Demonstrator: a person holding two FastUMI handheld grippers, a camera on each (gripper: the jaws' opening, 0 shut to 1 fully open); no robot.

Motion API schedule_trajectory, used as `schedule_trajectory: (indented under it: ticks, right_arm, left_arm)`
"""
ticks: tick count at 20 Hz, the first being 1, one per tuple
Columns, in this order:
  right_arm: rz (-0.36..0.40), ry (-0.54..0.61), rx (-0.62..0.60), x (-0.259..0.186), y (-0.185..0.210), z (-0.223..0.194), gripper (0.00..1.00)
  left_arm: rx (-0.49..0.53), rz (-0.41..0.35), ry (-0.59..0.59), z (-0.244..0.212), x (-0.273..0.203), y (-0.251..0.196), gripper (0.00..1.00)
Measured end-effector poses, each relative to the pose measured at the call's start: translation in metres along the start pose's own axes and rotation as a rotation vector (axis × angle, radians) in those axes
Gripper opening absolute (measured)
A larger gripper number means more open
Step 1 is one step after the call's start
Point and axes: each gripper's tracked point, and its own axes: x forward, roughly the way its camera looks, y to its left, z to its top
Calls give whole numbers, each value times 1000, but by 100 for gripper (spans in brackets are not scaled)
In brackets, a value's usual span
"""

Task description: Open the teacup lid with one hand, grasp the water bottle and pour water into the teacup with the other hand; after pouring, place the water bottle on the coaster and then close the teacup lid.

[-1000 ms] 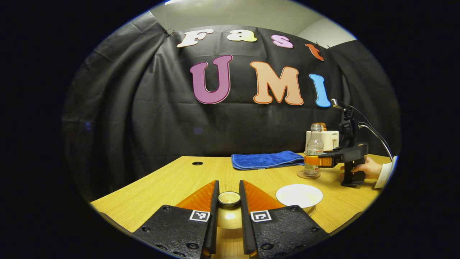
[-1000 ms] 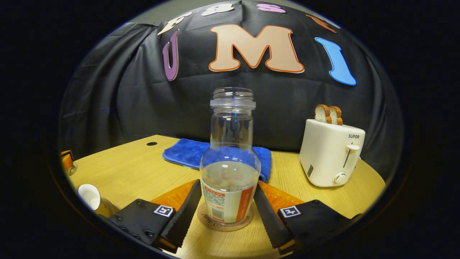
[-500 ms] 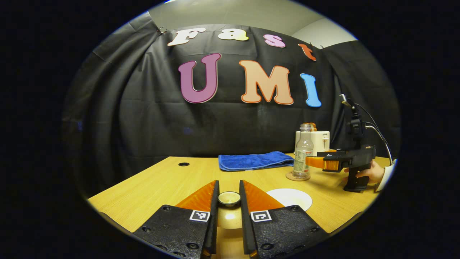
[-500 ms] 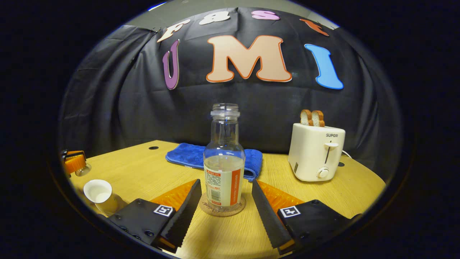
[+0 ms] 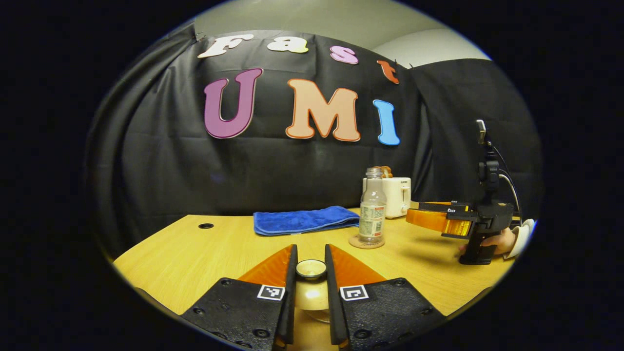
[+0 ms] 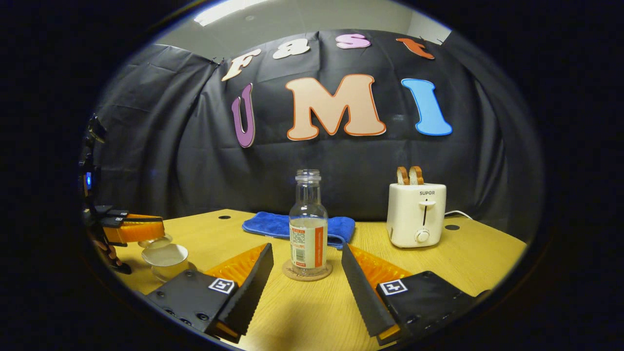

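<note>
Teacup lid sits pinched by its small round knob between the fingers of the left gripper, both fingers pressing on the knob from either side. Seen from the right gripper view, that same lid hangs just above the white teacup, close over its rim; whether it touches the rim cannot be told. The teacup stands near the left edge of the wooden table.

Water bottle stands upright on the round cork coaster, uncapped and roughly half full of clear liquid. The right gripper has its fingers spread wide apart, with the bottle ahead of them and clear of both. In the left gripper view the right gripper is held above the table to the right of the bottle, with a gap between them, and a hand in a white sleeve grips its handle.

A folded blue towel lies behind the bottle near the booth's wall. A white toaster with two slices of bread in its slots stands to the right of the bottle, its cord trailing off to the right
</note>
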Motion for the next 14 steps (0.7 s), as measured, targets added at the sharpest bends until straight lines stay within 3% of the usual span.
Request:
schedule_trajectory:
  ticks: [4, 10, 14]
  right_arm:
    - [13, -5, 1, -23, 3, 2, 91]
    - [-31, -5, 0, -39, -6, 2, 91]
    - [-29, -5, 1, -43, -5, 2, 91]
  left_arm:
    - [1, -74, 7, 0, 2, -16, 27]
    - [42, -104, 124, -19, 12, -26, 27]
    - [51, -113, 140, -19, 12, -27, 27]
